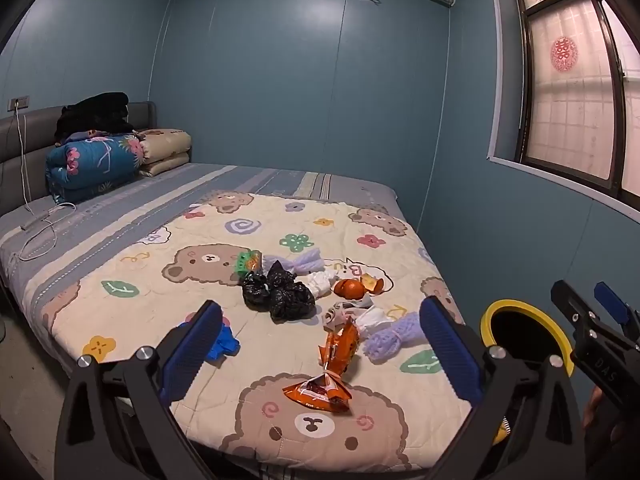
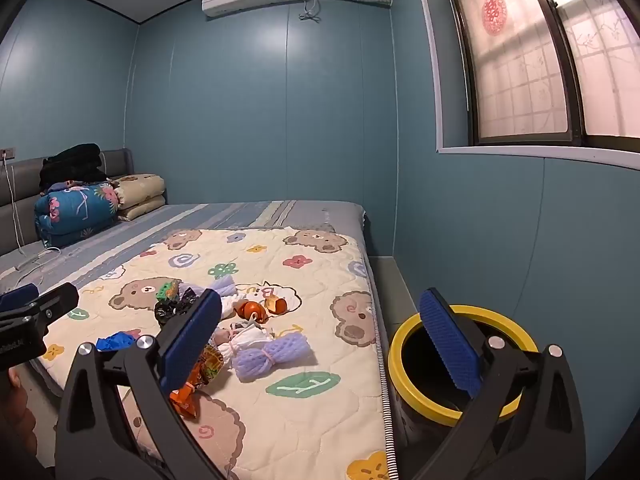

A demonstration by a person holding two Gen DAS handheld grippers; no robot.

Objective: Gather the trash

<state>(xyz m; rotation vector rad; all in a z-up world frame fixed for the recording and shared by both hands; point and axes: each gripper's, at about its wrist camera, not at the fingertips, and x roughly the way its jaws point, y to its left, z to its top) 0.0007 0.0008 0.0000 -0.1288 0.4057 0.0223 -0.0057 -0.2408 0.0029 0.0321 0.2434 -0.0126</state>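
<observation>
While nothing has yet been picked up, the left gripper (image 1: 320,344) and right gripper (image 2: 320,344) both hover over the near end of the bed (image 1: 120,280) with jaws spread wide and empty. Trash lies scattered on the bear-print quilt (image 1: 248,452): an orange snack wrapper (image 1: 332,364), black bags (image 1: 280,292), orange peel (image 1: 356,286), purple foam netting (image 2: 272,354). A yellow-rimmed bin (image 2: 400,344) stands just beside the bed, probably placed within easy reach for drops.
</observation>
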